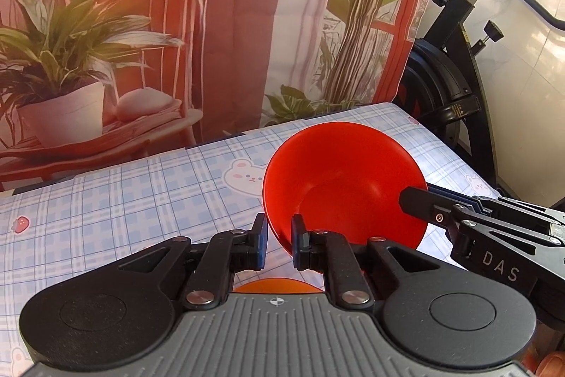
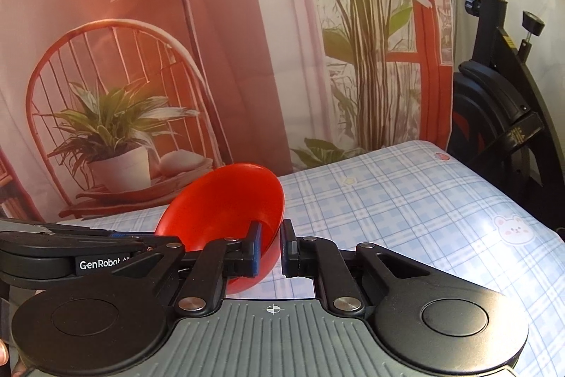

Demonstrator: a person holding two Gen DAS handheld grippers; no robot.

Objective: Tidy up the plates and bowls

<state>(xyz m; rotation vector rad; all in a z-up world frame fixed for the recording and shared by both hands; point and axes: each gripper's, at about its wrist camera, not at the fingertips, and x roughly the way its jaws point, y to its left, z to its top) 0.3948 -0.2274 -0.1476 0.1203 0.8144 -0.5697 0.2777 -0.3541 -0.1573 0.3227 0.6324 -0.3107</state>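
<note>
I see a printed backdrop [image 1: 176,23] of a chair and potted plants hanging behind the table [image 1: 141,200], which wears a blue plaid cloth with bear and strawberry prints. An exercise bike [image 1: 459,76] stands past the table's far right corner. The red bowl [image 1: 339,172] is tilted, lifted off the cloth toward the far right part of the table, held from two sides. My left gripper [image 1: 279,241] pinches the bowl's near rim, one pad inside and one outside. My right gripper [image 2: 271,246] is closed on the rim's opposite side the same way. An orange dish edge [image 1: 275,285] peeks out below the left gripper.
</note>
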